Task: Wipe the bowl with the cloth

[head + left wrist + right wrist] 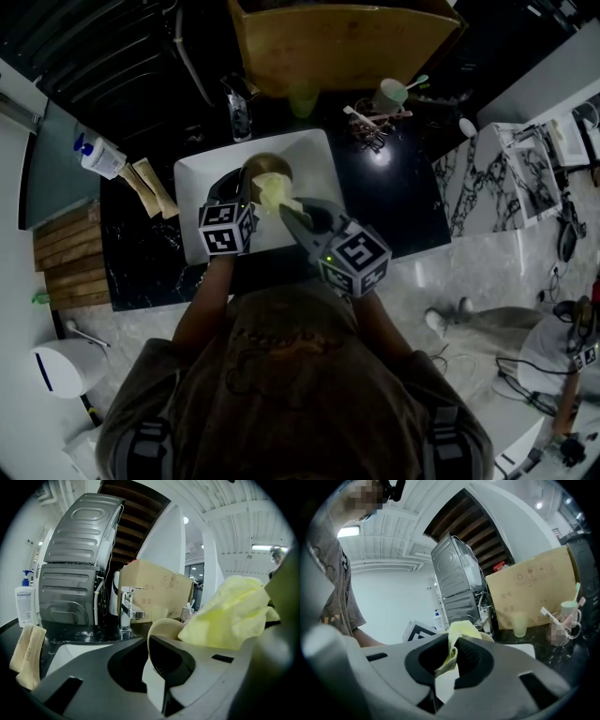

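Observation:
Over the white sink my left gripper holds a cream-brown bowl tilted on its side. The left gripper view shows the bowl's rim pinched between the jaws of that gripper. A yellow cloth is pressed into the bowl's mouth and bulks at the right of the left gripper view. My right gripper comes in from the right, shut on the cloth. In the right gripper view a fold of the cloth is clamped between its jaws.
A chrome faucet stands behind the sink. A cardboard box, a green cup and a cup of brushes line the back of the black counter. A soap bottle and tan sponges lie left.

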### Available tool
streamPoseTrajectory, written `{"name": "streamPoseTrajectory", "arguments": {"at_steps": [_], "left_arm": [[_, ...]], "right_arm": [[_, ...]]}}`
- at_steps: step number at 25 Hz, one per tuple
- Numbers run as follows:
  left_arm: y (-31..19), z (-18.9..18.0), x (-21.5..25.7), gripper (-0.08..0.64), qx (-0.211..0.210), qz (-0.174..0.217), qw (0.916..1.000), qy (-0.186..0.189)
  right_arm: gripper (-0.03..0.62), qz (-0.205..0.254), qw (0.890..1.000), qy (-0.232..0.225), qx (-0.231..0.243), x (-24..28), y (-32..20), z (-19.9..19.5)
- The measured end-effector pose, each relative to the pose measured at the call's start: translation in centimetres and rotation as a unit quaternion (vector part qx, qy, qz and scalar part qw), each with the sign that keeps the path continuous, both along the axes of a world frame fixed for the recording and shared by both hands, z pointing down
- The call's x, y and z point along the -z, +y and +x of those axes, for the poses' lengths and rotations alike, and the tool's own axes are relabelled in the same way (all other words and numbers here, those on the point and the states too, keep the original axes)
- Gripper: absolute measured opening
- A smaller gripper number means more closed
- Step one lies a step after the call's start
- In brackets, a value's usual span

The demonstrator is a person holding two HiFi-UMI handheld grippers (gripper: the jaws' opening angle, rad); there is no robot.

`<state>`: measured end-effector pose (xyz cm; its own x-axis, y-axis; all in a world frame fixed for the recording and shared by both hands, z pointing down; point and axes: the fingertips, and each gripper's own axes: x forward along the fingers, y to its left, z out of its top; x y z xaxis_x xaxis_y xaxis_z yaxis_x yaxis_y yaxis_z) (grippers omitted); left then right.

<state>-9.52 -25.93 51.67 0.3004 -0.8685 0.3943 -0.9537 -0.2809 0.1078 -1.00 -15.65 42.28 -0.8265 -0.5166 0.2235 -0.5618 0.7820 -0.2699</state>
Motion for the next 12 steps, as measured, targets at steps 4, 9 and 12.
{"name": "streamPoseTrajectory", "arguments": {"at_steps": [4,9,12], "left_arm": [[0.4,1.0,0.3,0.023,-0.011,0.001,0.9999,0.004],[0.6,2.3,1.1,0.023,-0.025,0.008,0.9996,0.012],[0.9,2.8,1.4,0.023,-0.031,0.010,0.9993,0.017]], "right_arm": [[0.026,0.004,1.000,0.003,0.005,-0.1,-0.9,-0.9],[0.026,0.011,1.000,0.014,0.003,-0.9,-2.2,-1.3],[0.026,0.009,1.000,0.016,-0.003,-1.3,-2.8,-1.3]]}}
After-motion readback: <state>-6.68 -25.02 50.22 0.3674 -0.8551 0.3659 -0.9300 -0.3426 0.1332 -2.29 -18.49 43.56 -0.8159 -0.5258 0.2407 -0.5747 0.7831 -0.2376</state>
